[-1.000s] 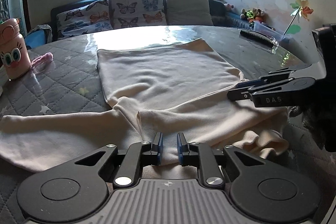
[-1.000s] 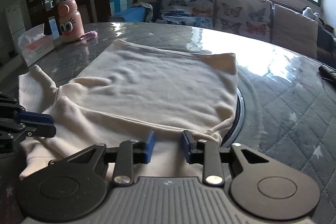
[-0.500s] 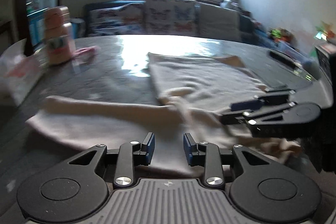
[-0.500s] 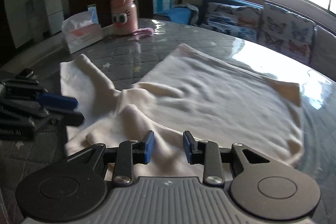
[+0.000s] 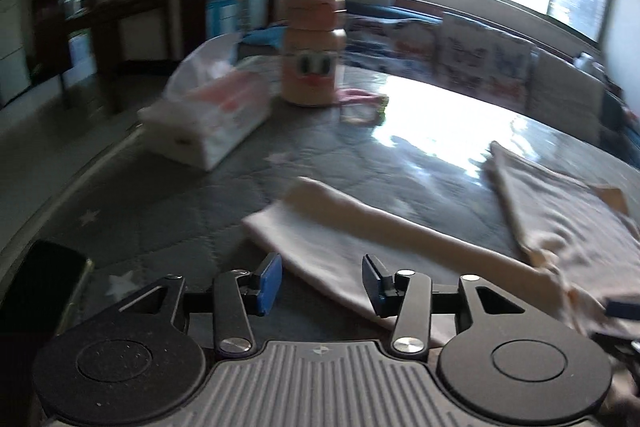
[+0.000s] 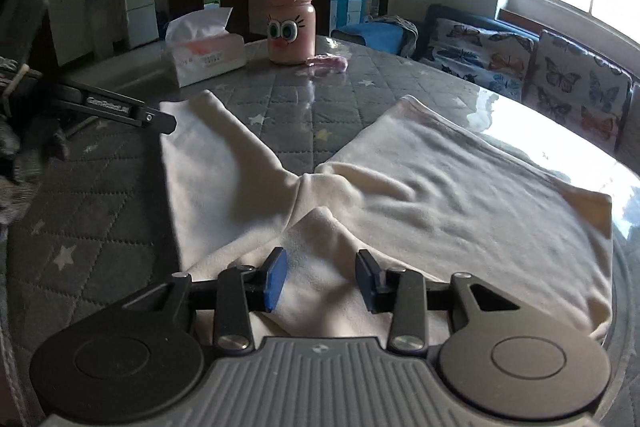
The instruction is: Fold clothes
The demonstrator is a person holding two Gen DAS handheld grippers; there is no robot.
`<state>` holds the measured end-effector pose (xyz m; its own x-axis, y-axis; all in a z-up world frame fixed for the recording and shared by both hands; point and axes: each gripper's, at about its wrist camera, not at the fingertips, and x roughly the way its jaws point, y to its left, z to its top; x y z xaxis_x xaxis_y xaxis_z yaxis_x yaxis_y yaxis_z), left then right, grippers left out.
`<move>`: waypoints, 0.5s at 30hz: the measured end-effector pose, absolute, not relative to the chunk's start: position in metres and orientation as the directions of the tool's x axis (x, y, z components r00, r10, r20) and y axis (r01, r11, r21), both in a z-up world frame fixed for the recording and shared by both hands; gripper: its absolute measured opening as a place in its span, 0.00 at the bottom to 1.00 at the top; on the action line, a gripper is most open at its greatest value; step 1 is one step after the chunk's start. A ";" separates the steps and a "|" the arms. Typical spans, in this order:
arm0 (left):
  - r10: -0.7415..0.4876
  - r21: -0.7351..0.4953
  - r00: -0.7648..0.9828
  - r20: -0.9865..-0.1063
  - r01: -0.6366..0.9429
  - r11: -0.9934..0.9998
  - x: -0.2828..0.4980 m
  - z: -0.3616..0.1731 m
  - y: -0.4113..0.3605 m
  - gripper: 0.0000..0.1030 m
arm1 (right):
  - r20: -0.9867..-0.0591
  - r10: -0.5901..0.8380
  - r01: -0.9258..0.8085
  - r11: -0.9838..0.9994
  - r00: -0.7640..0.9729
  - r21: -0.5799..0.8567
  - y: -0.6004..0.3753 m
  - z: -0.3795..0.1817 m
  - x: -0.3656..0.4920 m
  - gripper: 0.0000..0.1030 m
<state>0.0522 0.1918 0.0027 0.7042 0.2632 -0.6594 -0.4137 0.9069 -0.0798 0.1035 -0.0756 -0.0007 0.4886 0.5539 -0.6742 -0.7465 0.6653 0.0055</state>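
Observation:
A cream long-sleeved top lies on the quilted grey table [image 6: 100, 227]; its body [image 6: 460, 211] is spread flat and one sleeve [image 6: 208, 163] stretches out to the left. My right gripper [image 6: 322, 279] hovers over a raised fold near the shoulder. Its jaws are opening and the pads stand clear of the cloth. My left gripper [image 5: 322, 283] is at the sleeve [image 5: 360, 227] near its cuff end, with its jaws opening too. The sleeve's edge lies between the pads, unpressed. One of the left fingers [image 6: 120, 109] reaches in above the cuff.
A pink bottle [image 6: 290, 27] with cartoon eyes, a tissue box [image 6: 204, 55] and a pink band [image 6: 328, 61] stand at the table's far side. A dark phone [image 5: 44, 287] lies near the left edge. A sofa with butterfly cushions [image 6: 520, 67] runs behind the table.
Both pairs of jaws have widened. My left gripper has swung left, from the top's body out along the sleeve to its end. The right gripper has turned left.

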 end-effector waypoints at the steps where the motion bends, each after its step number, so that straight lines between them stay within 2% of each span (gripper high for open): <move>1: 0.273 -0.081 0.698 -0.662 -0.429 0.900 0.054 0.002 0.196 0.47 | -0.671 0.558 -0.744 0.668 0.488 0.014 -0.078 0.002 0.103 0.37; 7: 0.307 -0.085 0.673 -0.673 -0.482 0.872 0.063 -0.005 0.209 0.42 | -0.651 0.566 -0.724 0.689 0.505 0.038 -0.099 0.015 0.096 0.38; 8: 0.310 -0.085 0.671 -0.673 -0.487 0.869 0.064 -0.005 0.209 0.37 | -0.649 0.564 -0.719 0.694 0.511 0.039 -0.103 0.017 0.094 0.38; 11: 0.313 -0.090 0.674 -0.669 -0.492 0.866 0.065 -0.005 0.210 0.11 | -0.643 0.557 -0.700 0.712 0.526 0.044 -0.114 0.019 0.091 0.38; 12: 0.305 -0.103 0.678 -0.669 -0.491 0.865 0.067 -0.004 0.211 0.06 | -0.642 0.554 -0.694 0.718 0.530 0.047 -0.118 0.020 0.090 0.38; 15: 0.285 -0.131 0.708 -0.646 -0.470 0.873 0.064 0.007 0.202 0.03 | -0.633 0.547 -0.674 0.737 0.547 0.055 -0.131 0.023 0.088 0.38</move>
<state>0.0645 0.2025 0.0075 0.7082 0.2848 -0.6459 -0.4704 0.8727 -0.1310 0.0882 -0.1308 0.0226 0.5472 0.5474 -0.6331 -0.6738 0.7369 0.0548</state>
